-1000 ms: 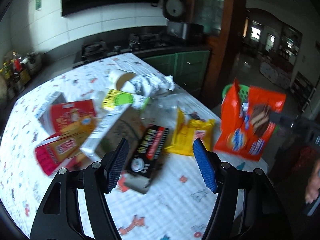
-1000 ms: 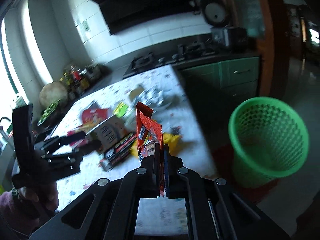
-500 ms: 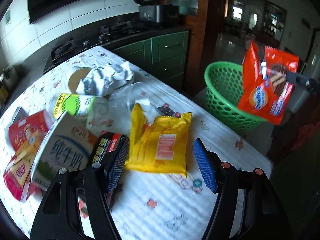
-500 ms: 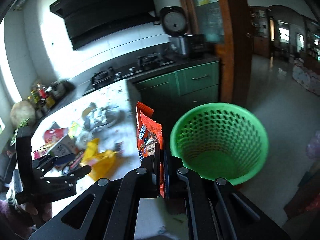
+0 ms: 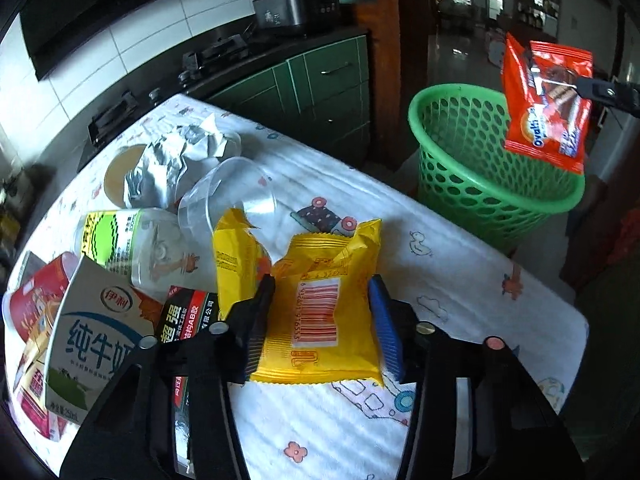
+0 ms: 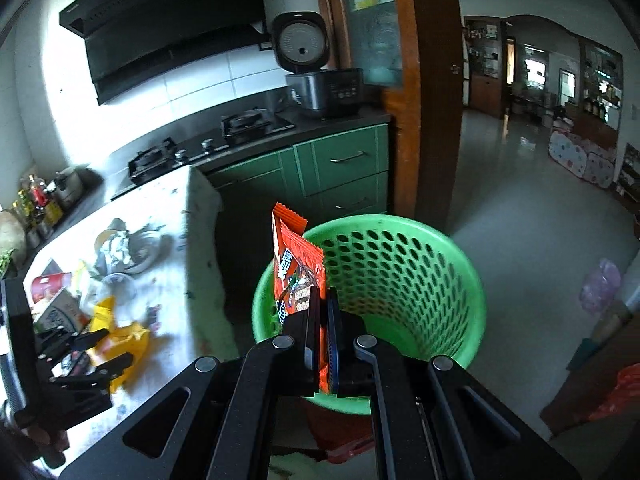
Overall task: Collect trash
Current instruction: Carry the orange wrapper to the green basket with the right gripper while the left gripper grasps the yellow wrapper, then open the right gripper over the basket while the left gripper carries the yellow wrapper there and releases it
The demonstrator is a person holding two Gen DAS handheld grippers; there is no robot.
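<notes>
1. The right gripper (image 6: 322, 320) is being held over the green basket (image 6: 420, 240); its jaws are pressed together on the orange wrapper (image 6: 294, 264), which is being gripped by its lower part and is standing upright above the fingers.
2. In the left wrist view the orange wrapper (image 5: 546, 104) is being seen hanging over the basket's (image 5: 452, 128) rim, on the side away from the table, pinched by the right gripper's (image 5: 576, 87) tips.
3. The basket is being kept on the floor just beside the table's far right edge, apart from the green cabinets (image 5: 320, 80).
4. The left gripper (image 5: 322, 320) is being held low over the table (image 5: 460, 280) near its right edge; the jaws are spread, with the yellow wrapper (image 5: 328, 312) lying between the fingers. Whether the pads are touching it cannot be told.
5. The yellow wrapper is lying barcode side up on the tablecloth, torn end pointing away from the camera.
6. Left of it, remaining trash is being left piled: a black box (image 5: 188, 316), a milk carton (image 5: 92, 332), a labelled bottle (image 5: 128, 240), a clear plastic cup (image 5: 228, 196), crumpled foil (image 5: 172, 160) and red packets (image 5: 32, 304) toward the left edge.
</notes>
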